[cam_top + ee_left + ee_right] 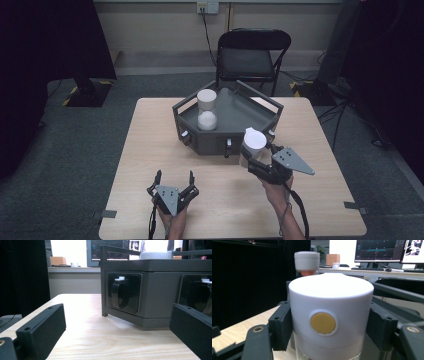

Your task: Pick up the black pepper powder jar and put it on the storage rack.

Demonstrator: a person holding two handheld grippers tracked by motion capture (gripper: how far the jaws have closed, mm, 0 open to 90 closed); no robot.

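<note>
We are gripping the white-capped jar [330, 315] in our right gripper [261, 159], probably for the grey tray [260, 111]; left gripper [174, 187] is resting wide open.

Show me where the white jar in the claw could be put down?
Bare light wooden table top lies left of the dark grey six-sided tray, and between the open left claw and the right claw holding the white-capped clear jar. The tray's left half is crowded by another white-capped jar.
</note>
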